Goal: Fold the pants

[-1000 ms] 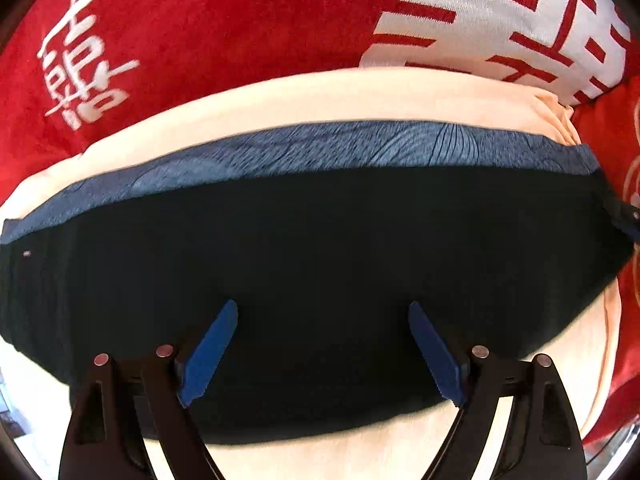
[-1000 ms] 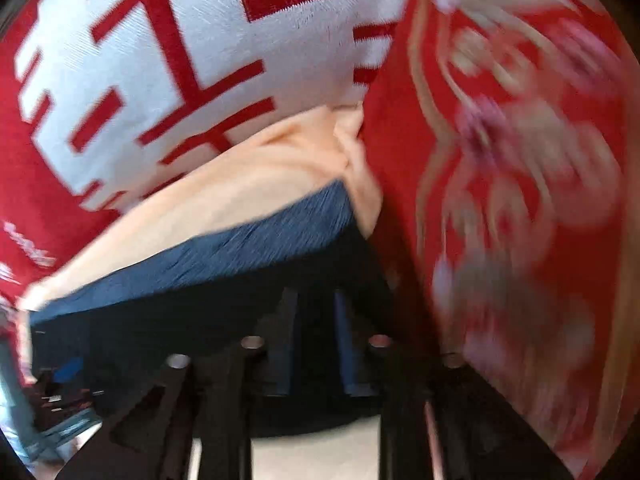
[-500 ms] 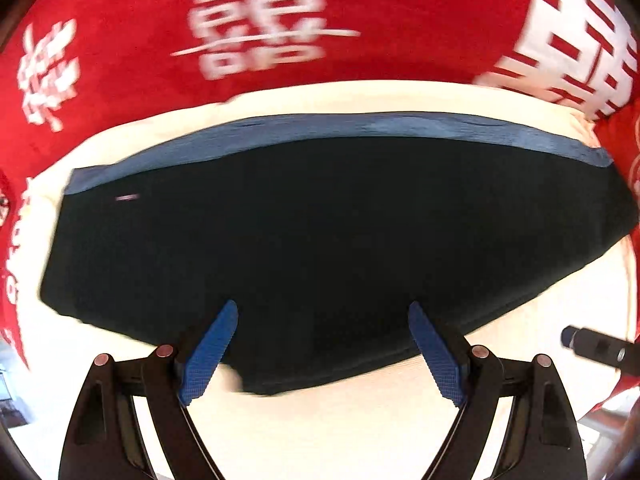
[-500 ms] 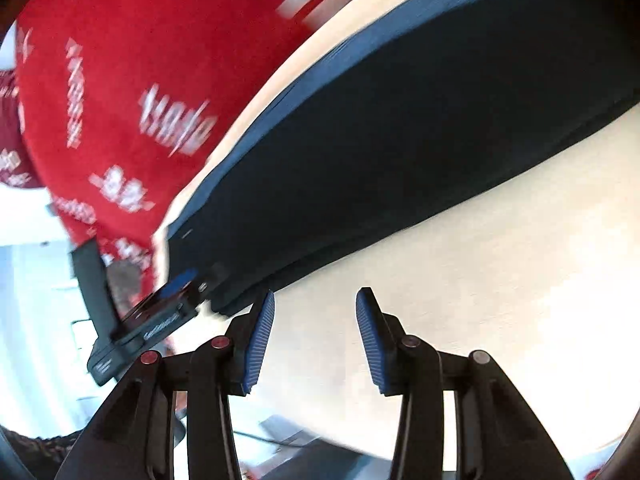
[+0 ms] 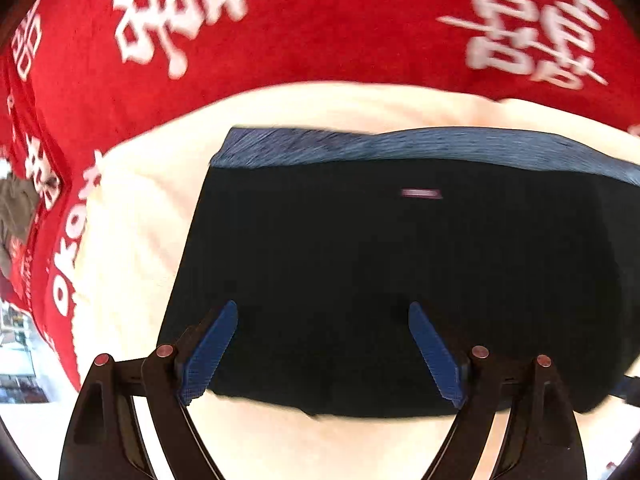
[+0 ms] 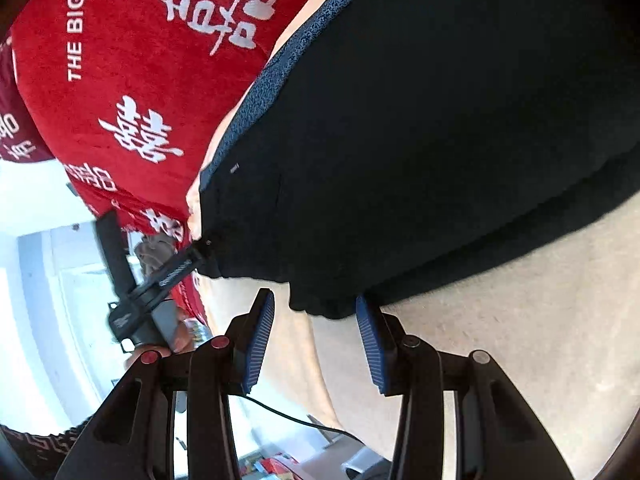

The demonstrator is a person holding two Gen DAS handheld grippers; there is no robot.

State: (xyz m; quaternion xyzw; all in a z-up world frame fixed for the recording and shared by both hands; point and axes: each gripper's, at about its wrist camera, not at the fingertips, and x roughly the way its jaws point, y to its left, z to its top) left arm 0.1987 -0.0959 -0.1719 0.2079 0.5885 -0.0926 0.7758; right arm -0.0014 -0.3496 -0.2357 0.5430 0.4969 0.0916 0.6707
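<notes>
On cream cloth (image 5: 132, 216), pants (image 5: 380, 280) lie under spread left tongs (image 5: 322, 356).

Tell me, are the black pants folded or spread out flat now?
Folded. The black pants lie as a compact rectangle on the cream cloth, and stacked layers show along the near edge in the right wrist view.

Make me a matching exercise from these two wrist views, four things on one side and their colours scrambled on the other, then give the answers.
Things:
1. pants
2. waistband
3. blanket
4. sheet

Colours:
A. cream
B. red with white characters
C. black
D. mottled blue-grey

Pairs: 1-C, 2-D, 3-B, 4-A
</notes>
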